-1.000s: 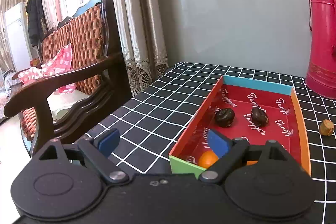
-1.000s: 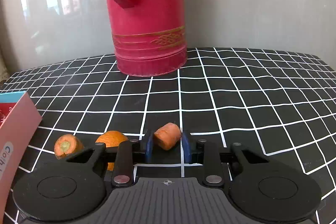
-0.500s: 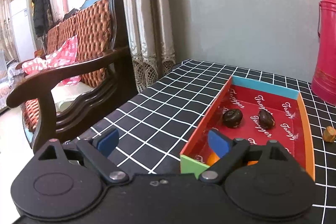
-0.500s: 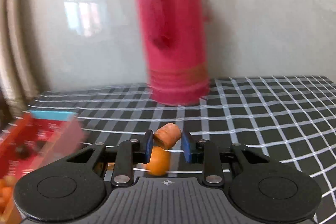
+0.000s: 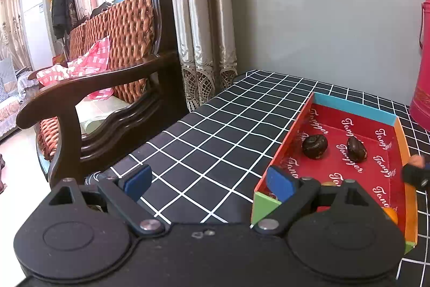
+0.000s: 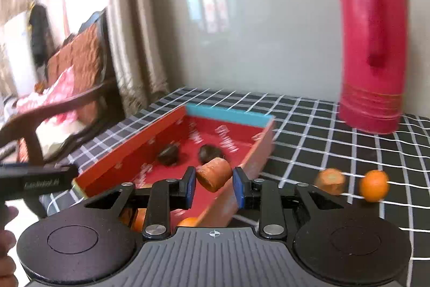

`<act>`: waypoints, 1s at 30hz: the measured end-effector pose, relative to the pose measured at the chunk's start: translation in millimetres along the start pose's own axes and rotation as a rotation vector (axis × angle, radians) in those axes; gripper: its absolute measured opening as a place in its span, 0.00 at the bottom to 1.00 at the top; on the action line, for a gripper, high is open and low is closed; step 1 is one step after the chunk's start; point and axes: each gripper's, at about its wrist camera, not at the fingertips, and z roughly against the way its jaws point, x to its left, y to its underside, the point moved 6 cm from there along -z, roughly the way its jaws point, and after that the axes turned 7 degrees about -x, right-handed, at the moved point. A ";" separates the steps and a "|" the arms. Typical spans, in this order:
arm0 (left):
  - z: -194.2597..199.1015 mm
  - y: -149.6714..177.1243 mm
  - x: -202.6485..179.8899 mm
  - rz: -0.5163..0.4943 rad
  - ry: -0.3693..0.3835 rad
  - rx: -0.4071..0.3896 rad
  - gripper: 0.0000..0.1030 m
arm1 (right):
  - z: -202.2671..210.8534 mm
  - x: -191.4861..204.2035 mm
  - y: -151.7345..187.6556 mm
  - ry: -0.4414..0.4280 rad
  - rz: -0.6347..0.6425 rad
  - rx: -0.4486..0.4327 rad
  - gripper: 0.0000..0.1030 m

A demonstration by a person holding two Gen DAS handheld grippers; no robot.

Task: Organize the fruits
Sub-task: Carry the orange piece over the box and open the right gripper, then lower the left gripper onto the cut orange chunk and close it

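My right gripper (image 6: 214,184) is shut on a carrot chunk (image 6: 214,174) and holds it above the red tray (image 6: 129,155), near its right wall. The tray holds two dark fruits (image 6: 168,154) and orange fruits at its near end. In the left wrist view the tray (image 5: 356,106) lies at the right with the two dark fruits (image 5: 315,143) inside. My left gripper (image 5: 207,183) is open and empty, low over the table beside the tray's near left corner. Another carrot chunk (image 6: 330,180) and an orange (image 6: 374,185) lie on the table right of the tray.
A tall red thermos (image 6: 372,42) stands at the back right near the wall. A wooden armchair (image 5: 107,88) with a pink checked cloth stands off the table's left edge. The table (image 5: 215,131) has a black grid cloth.
My right gripper lifted the carrot chunk off the table and swung left to over the tray. The left gripper drifted slightly left and stayed open.
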 end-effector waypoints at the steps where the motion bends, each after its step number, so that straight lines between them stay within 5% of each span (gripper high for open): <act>1: 0.1 0.1 0.0 0.001 0.003 0.001 0.83 | -1.4 2.1 2.0 -0.003 0.005 0.005 0.29; 5: -0.4 0.3 0.8 0.000 0.004 0.000 0.83 | -7.9 7.9 3.6 0.011 0.040 -0.002 0.32; 9: -0.9 0.1 0.8 0.006 0.007 0.006 0.83 | -9.9 0.3 8.3 0.031 0.023 -0.011 0.58; 13: 0.7 -0.3 -4.8 -0.002 0.015 0.003 0.83 | 6.4 -14.7 -0.5 0.093 0.014 -0.068 0.62; 22: 19.1 -0.9 -46.1 -0.064 0.093 -0.048 0.85 | 43.3 -59.2 -1.1 0.384 0.045 -0.141 0.94; 30: 40.6 2.6 -105.3 -0.123 0.215 -0.085 0.85 | 77.9 -111.8 10.3 0.709 0.080 -0.124 1.00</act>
